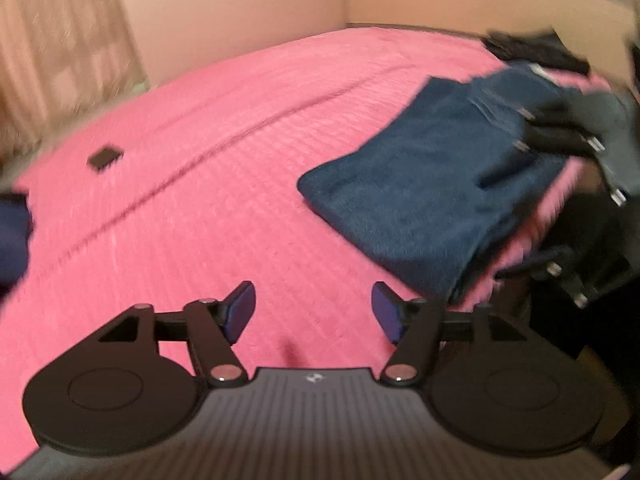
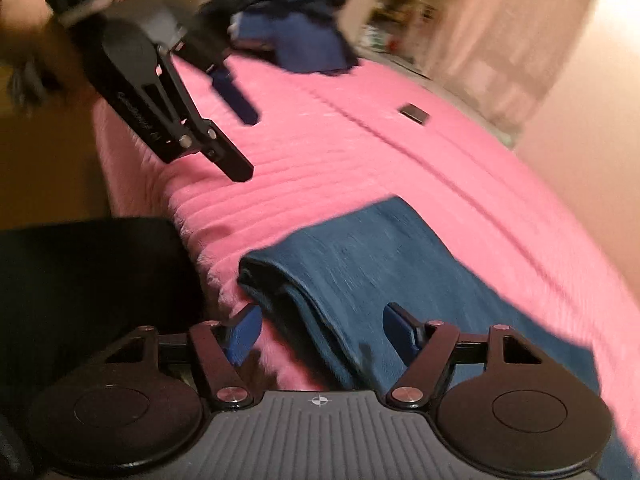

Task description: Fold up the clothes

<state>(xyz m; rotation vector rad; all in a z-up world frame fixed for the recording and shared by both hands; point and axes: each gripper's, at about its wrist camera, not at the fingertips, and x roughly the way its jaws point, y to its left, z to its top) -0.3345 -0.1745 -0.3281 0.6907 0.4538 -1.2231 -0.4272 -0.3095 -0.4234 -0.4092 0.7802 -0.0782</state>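
Observation:
A dark blue garment lies folded near the edge of the pink bedspread. My left gripper hangs open over bare bedspread to the garment's left, with nothing between its fingers. In the right wrist view my right gripper is open above the garment; the folded edge lies in the gap between its fingers and the pads do not press on it. The left gripper shows at upper left there. In the left wrist view the right gripper is a blur over the garment's far right side.
A small flat dark object rests on the bedspread farther back. Blue and dark clothes are piled at one end of the bed, dark clothes at the other. The bed edge drops to a brown floor, beside a black shape.

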